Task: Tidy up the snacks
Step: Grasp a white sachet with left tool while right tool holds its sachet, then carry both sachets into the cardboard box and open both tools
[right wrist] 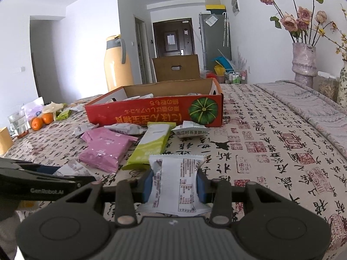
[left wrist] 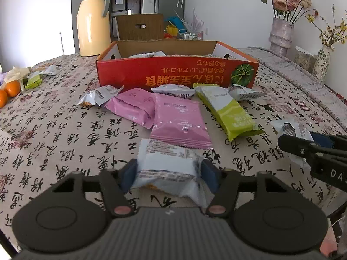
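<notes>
A red cardboard box (left wrist: 173,73) stands open on the table, with several packets inside; it also shows in the right wrist view (right wrist: 151,110). In front of it lie two pink packets (left wrist: 180,121), a green-and-white bar (left wrist: 229,110) and small silver packets (left wrist: 102,95). My left gripper (left wrist: 169,173) is shut on a white snack packet (left wrist: 167,164) just above the cloth. My right gripper (right wrist: 175,186) is shut on another white snack packet (right wrist: 175,184); it also shows at the right of the left wrist view (left wrist: 303,149).
A yellow thermos jug (left wrist: 93,21) stands behind the box at left. Oranges (left wrist: 10,88) and small packets lie at the far left. Flower vases (left wrist: 279,34) stand at the back right. A second cardboard box (left wrist: 138,27) sits behind the table.
</notes>
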A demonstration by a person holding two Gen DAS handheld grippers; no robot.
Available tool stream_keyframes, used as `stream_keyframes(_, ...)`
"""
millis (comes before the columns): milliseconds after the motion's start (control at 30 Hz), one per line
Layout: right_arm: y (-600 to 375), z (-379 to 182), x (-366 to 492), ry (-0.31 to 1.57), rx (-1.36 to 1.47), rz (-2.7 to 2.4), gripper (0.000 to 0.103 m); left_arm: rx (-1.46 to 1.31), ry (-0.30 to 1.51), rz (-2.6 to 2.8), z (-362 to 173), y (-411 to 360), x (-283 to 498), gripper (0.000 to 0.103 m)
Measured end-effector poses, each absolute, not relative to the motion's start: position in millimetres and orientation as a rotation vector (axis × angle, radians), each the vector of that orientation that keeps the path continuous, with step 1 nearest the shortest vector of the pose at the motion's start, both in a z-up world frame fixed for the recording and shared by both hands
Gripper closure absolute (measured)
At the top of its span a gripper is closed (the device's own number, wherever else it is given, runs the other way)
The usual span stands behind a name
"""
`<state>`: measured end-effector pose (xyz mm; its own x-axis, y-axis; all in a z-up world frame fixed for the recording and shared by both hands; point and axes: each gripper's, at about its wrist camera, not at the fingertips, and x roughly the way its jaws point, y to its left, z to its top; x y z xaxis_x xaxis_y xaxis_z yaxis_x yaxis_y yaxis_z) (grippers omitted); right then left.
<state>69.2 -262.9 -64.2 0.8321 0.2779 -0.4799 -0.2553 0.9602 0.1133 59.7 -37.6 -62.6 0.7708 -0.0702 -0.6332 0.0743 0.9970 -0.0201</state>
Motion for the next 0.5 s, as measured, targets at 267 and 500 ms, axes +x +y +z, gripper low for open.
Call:
stream_keyframes(267, -259, -62, 62, 0.508, 0.039, 0.293, 0.063, -0.011, 0.670, -0.094, -60, -34, 51, 0.057)
stream_keyframes(500, -258, -59, 58, 0.494, 0.035, 0.296, 0.063, -0.005, 0.616, -0.097, -46, -33, 41, 0.057)
